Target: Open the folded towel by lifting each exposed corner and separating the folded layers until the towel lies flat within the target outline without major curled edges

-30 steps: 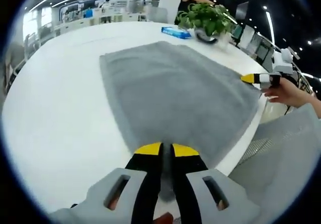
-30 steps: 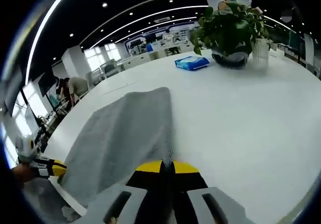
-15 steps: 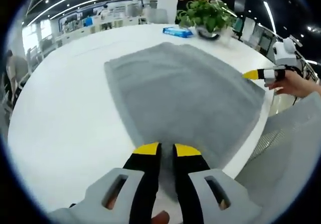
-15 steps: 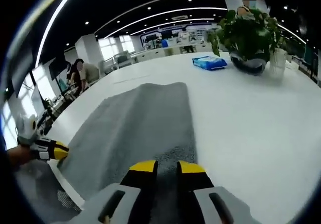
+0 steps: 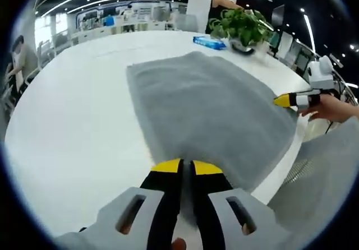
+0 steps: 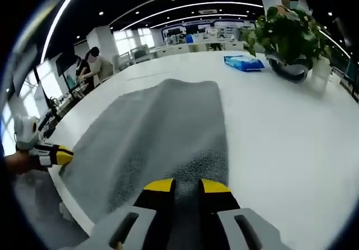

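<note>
I see the grey towel (image 5: 207, 110) spread across the white table (image 5: 73, 138), its near edge running along the table's rim closest to me and its far edge reaching toward the middle of the tabletop; in the right gripper view the same towel (image 6: 162, 132) rises in a soft ridge down its length rather than lying fully flat. My left gripper (image 5: 186, 169) comes in low over the near edge, its yellow-tipped jaws pressed nearly together with the towel's border pinched in the thin slot between them, so I read it as clamped on the cloth. My right gripper (image 6: 186, 187) sits at the opposite near corner with its jaws a little apart, the towel's edge lying between and under the tips; they are released, not squeezing the fabric. In the left gripper view I can see the right gripper (image 5: 294, 100) from the side, held level at the towel's right edge by a hand (image 5: 331, 107) wrapped round its body. In the right gripper view the left gripper (image 6: 50, 156) shows at the towel's left corner, also gripped by a hand. Farther off on the table stand a potted plant (image 6: 289, 34) and, just beside it, a blue packet (image 6: 244, 63). People (image 6: 92, 65) stand at desks in the background.
</note>
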`<state>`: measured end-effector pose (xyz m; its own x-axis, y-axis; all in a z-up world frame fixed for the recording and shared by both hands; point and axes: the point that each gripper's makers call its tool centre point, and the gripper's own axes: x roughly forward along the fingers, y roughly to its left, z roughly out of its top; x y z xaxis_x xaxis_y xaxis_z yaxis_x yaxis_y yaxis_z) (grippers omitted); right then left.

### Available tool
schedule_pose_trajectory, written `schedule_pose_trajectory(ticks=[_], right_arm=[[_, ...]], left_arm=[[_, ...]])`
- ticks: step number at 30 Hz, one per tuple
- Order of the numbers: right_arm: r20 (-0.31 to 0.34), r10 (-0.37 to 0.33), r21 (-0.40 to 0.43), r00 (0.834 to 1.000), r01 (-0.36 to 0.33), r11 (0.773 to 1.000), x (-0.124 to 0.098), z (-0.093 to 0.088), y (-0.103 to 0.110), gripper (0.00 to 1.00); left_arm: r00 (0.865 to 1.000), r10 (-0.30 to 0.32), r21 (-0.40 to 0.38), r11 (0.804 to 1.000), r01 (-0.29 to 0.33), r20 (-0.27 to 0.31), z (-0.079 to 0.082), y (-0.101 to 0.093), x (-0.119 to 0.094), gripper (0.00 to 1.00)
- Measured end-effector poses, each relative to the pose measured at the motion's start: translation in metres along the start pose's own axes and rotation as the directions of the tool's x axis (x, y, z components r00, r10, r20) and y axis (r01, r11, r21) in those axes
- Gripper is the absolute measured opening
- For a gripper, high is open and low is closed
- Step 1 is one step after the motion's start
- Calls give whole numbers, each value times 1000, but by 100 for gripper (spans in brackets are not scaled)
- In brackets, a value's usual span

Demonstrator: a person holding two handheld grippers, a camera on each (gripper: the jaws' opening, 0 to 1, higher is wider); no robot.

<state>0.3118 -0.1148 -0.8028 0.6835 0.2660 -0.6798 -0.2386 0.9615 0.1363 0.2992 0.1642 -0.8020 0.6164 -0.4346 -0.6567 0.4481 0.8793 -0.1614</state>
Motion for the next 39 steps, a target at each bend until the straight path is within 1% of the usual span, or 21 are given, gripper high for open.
schedule_pose_trajectory(ticks=[2,5,8,13,15,22,24,29,32,35,39], right_arm=[[-16,2,-45,1000,-3,999,2,0,4,15],[-31,11,-61,999,-13,998,5,2,9,15],[-92,40,-63,995,-46,997,9,4,17,14],[-176,44,-122,983,-67,990,19,8,27,14],[-187,49,-140,981,-76,987,24,11,33,14],[-184,37,-199,982,-75,977,38,19,53,14],[-167,23,-217,986,-59,974,41,21,59,13],[-126,10,-208,992,-36,977,47,25,70,13],[-129,6,-207,992,-33,978,50,27,77,13],[-134,4,-212,991,-33,977,52,27,84,13],[-127,-5,-206,992,-22,978,53,27,90,13]], left_arm=[[1000,-1,15,1000,1,-9,1,1,1,6],[1000,0,32,999,1,-29,2,5,1,6],[998,13,62,998,-9,-67,3,14,1,6],[997,24,67,998,-19,-76,4,28,0,6],[997,33,67,997,-28,-76,5,33,-1,6],[995,63,57,997,-59,-76,4,56,-7,6],[995,68,42,997,-65,-69,4,63,-9,6],[995,78,38,996,-76,-66,4,78,-13,6],[995,75,36,997,-73,-67,5,87,-14,6],[995,71,53,996,-68,-66,5,94,-16,6],[996,65,53,997,-62,-55,6,105,-18,6]])
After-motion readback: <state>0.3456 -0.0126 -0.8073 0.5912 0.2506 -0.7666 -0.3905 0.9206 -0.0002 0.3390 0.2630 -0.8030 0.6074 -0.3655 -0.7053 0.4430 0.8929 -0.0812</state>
